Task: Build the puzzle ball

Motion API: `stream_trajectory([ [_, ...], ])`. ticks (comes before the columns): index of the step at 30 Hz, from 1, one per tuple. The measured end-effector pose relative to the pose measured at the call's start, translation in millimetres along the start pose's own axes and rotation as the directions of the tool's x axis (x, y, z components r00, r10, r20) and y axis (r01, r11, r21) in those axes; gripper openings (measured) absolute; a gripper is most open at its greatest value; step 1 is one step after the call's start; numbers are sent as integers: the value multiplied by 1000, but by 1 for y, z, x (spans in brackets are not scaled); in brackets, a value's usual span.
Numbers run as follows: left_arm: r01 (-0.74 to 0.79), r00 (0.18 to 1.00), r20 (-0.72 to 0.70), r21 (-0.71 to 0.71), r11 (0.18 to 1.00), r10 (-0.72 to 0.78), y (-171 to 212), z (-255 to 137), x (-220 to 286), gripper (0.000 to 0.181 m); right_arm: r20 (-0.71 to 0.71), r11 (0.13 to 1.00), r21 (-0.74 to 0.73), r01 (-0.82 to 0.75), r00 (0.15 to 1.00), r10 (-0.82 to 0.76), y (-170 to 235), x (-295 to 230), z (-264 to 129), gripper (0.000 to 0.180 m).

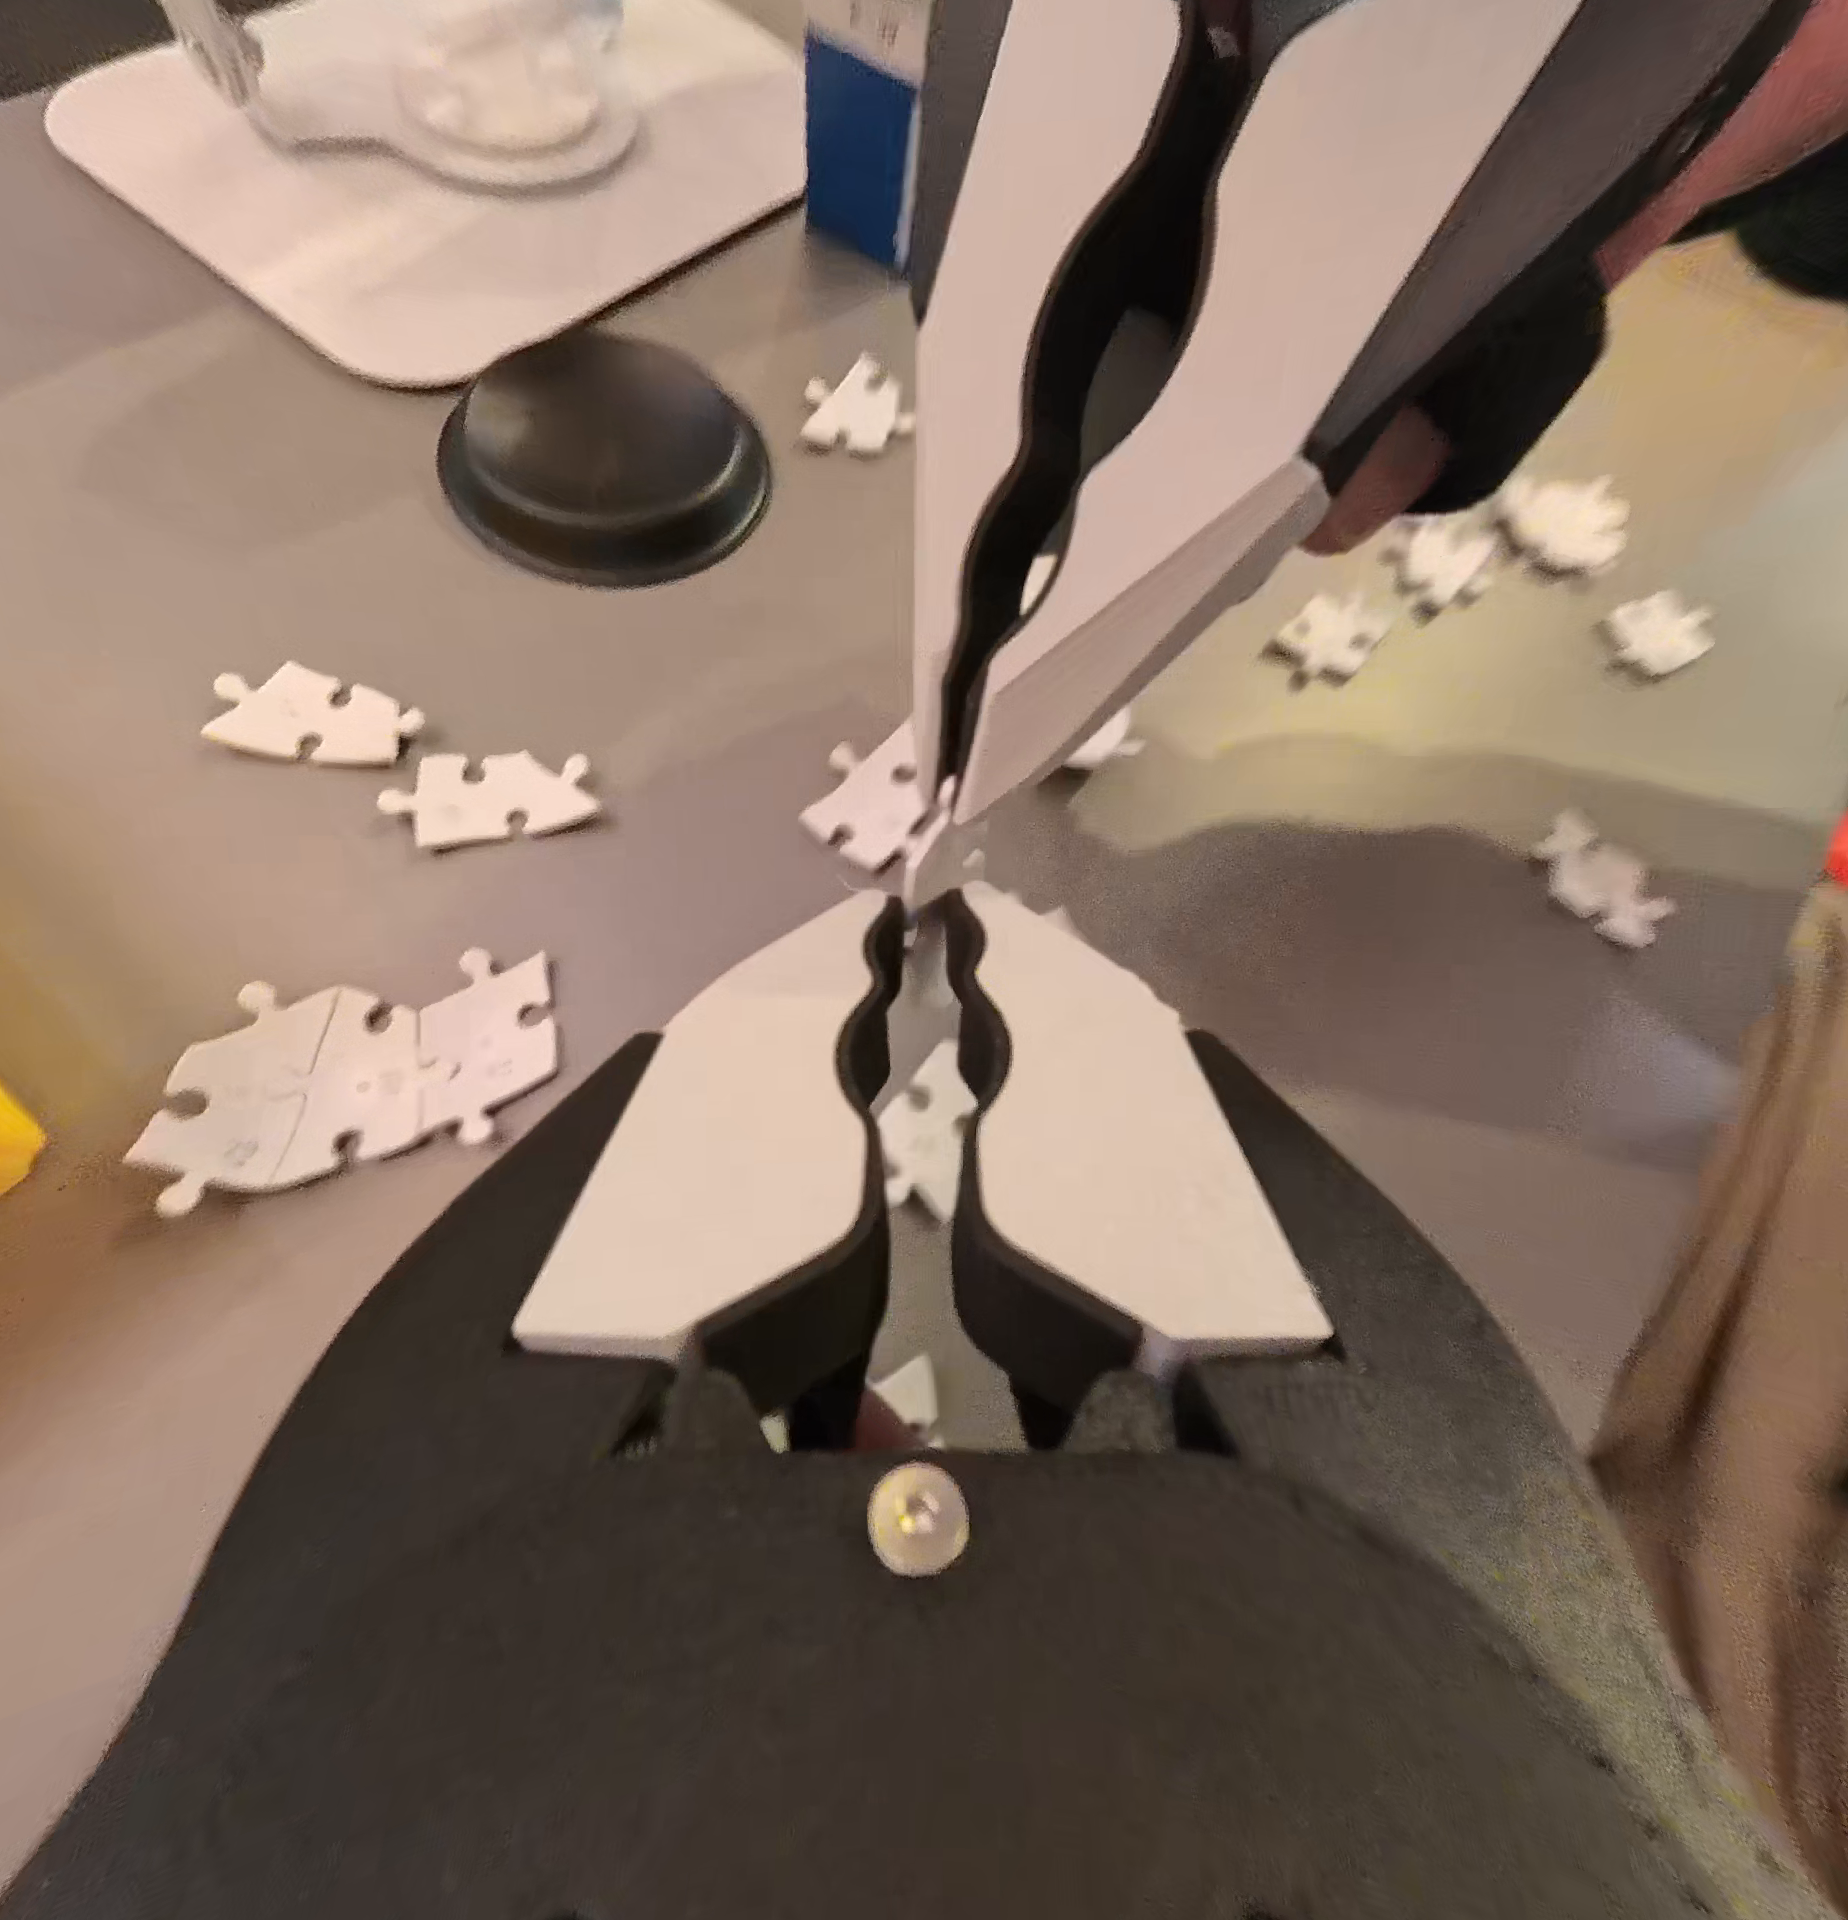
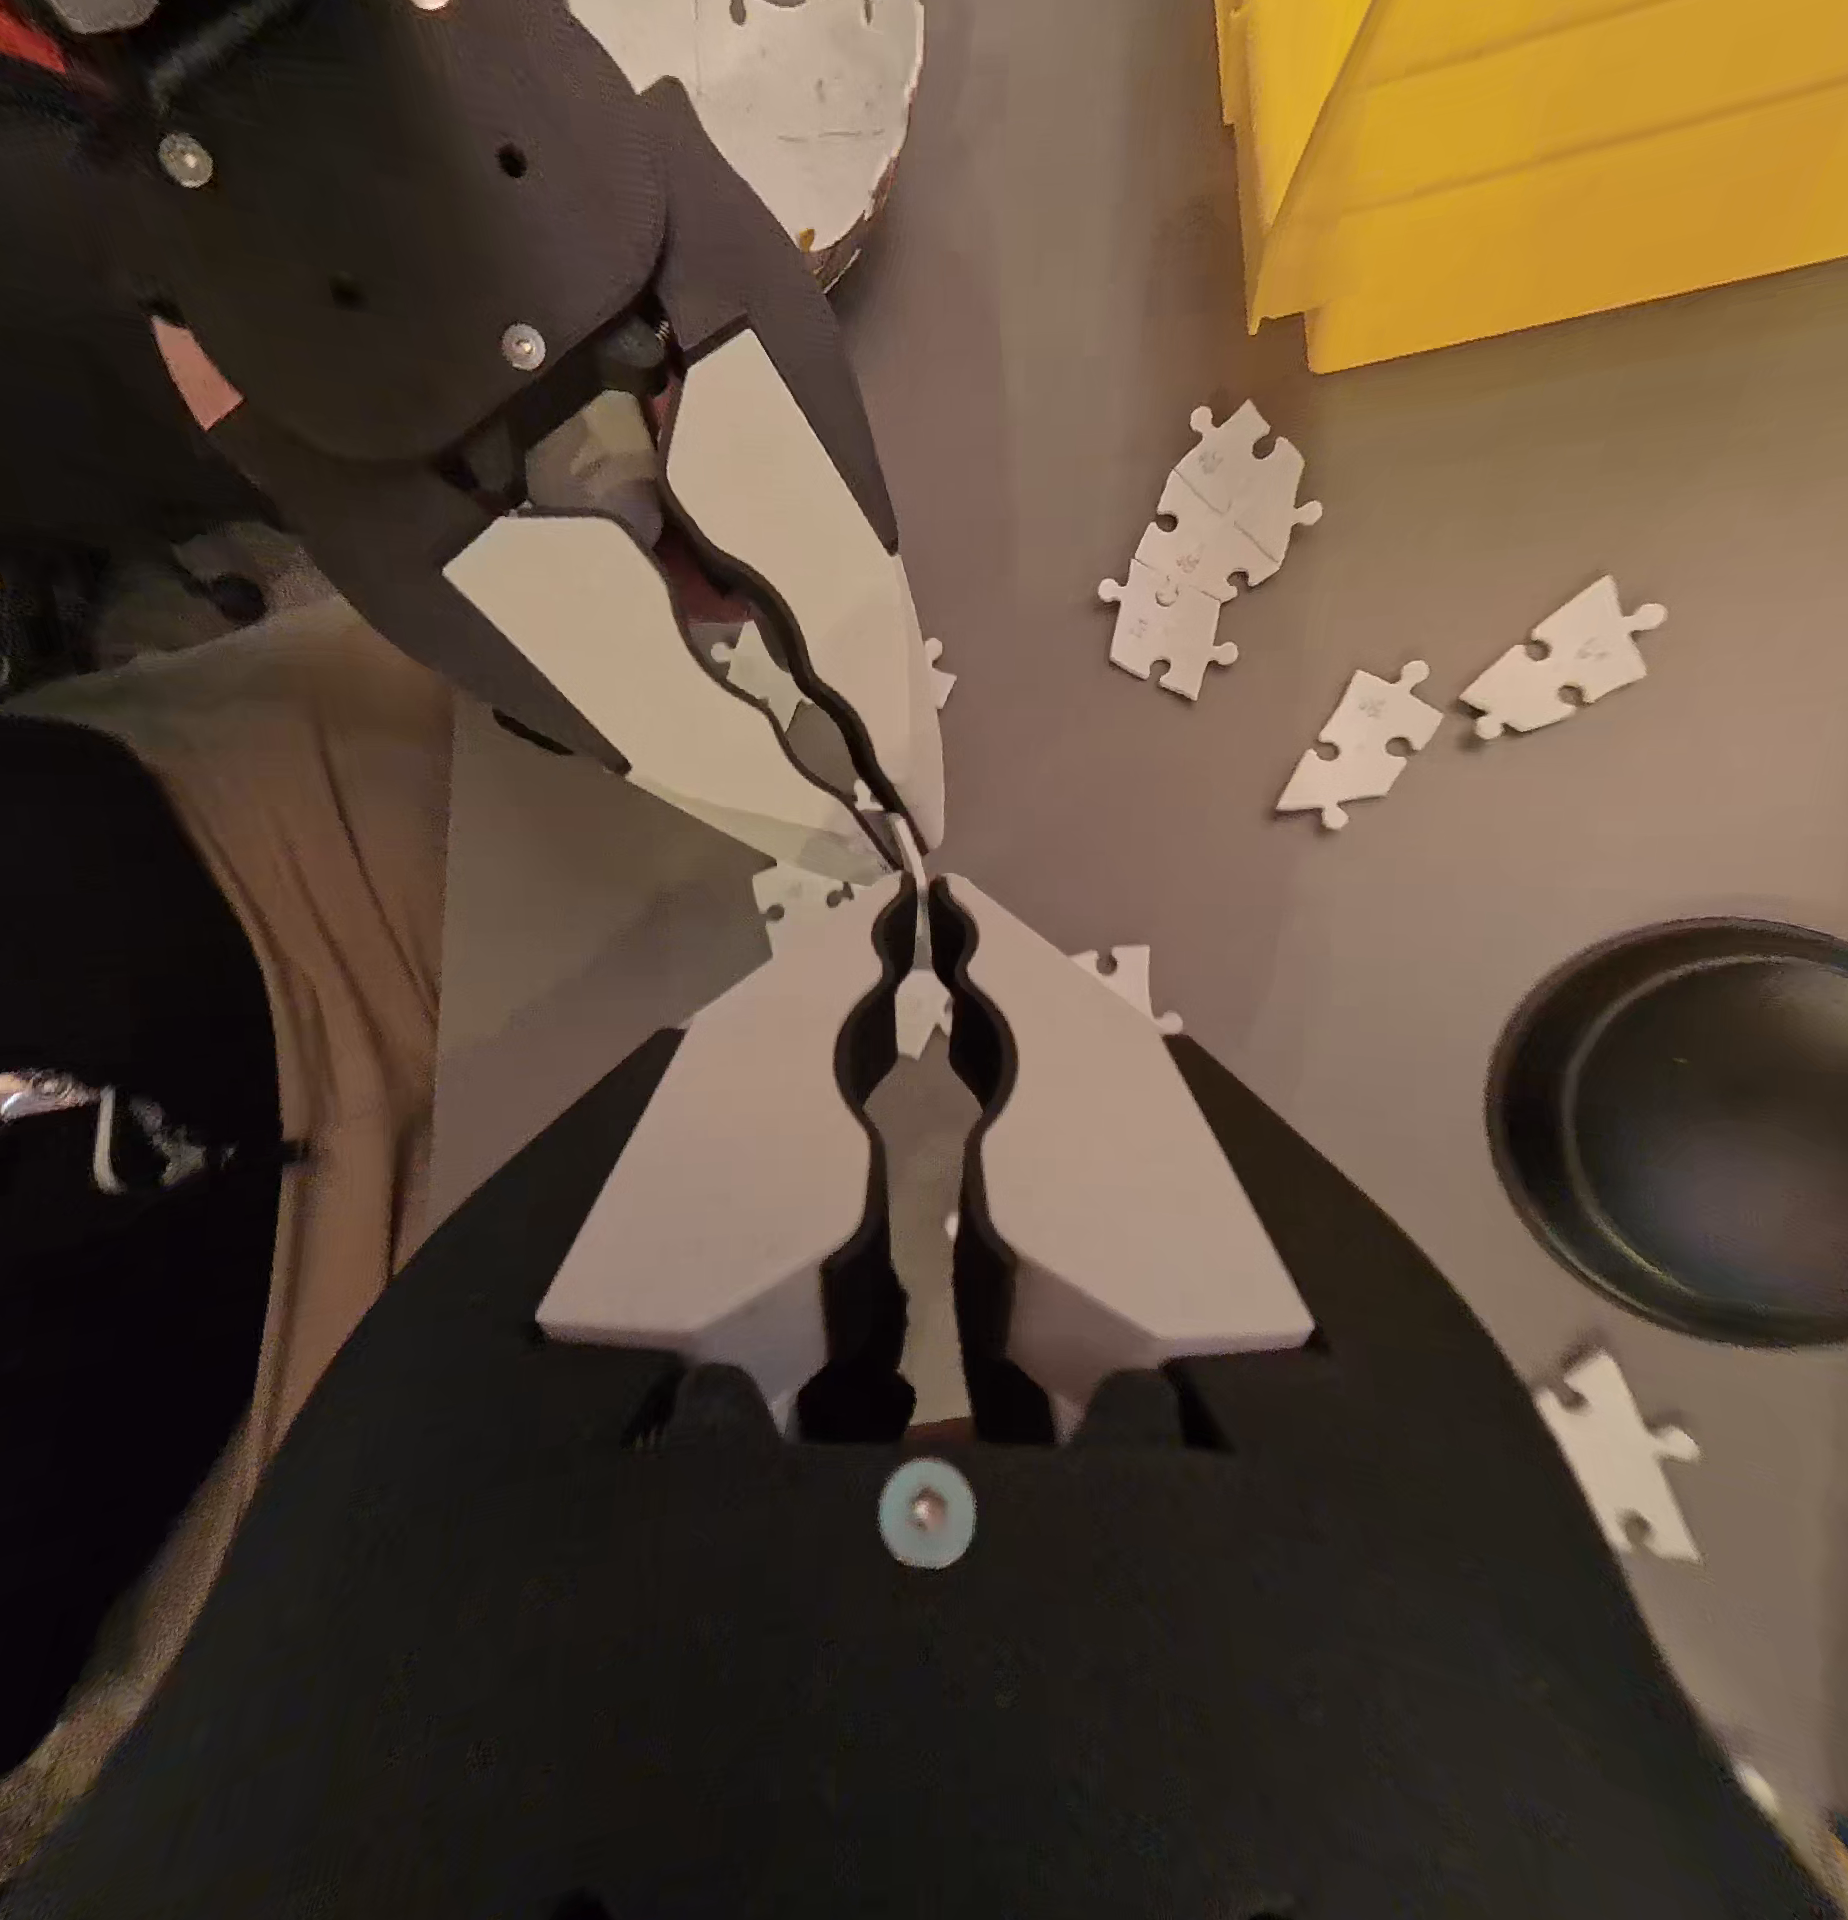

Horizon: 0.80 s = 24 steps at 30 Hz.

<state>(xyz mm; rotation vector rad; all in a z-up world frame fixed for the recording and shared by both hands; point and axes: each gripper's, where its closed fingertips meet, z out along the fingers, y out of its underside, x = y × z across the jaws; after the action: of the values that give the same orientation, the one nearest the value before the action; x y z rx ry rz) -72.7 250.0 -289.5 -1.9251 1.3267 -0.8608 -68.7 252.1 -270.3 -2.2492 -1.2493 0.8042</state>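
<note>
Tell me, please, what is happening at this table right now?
A person holds a gripper in each hand, and the two meet tip to tip above the grey table. The left gripper and right gripper each pinch a white puzzle piece, apparently pressing the two together. Loose pieces lie around, plus a joined cluster. A black round stand sits nearby, empty.

Likely an office or lab desk: grey tabletop (image 1: 224, 499) with a black cable grommet (image 1: 603, 468) (round, capped), yellow box (image 2: 1564, 156).
</note>
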Motion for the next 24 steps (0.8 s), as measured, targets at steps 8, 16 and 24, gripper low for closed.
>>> stream_trajectory([
  [8, 184, 972, -171, 123, 975, -162, -46, 3, 28, 2, -58, 999, 46, -12, 998, 15, -5, -2, -55, 1],
  [16, 338, 917, -259, 102, 936, -303, -46, 20, 41, 2, -111, 964, 209, -167, 975, 193, 33, 4, -76, 10],
  [24, 529, 811, -417, 222, 819, -411, -74, 17, 50, 2, 142, 855, 396, -335, 942, 304, 29, -9, -60, 3],
])
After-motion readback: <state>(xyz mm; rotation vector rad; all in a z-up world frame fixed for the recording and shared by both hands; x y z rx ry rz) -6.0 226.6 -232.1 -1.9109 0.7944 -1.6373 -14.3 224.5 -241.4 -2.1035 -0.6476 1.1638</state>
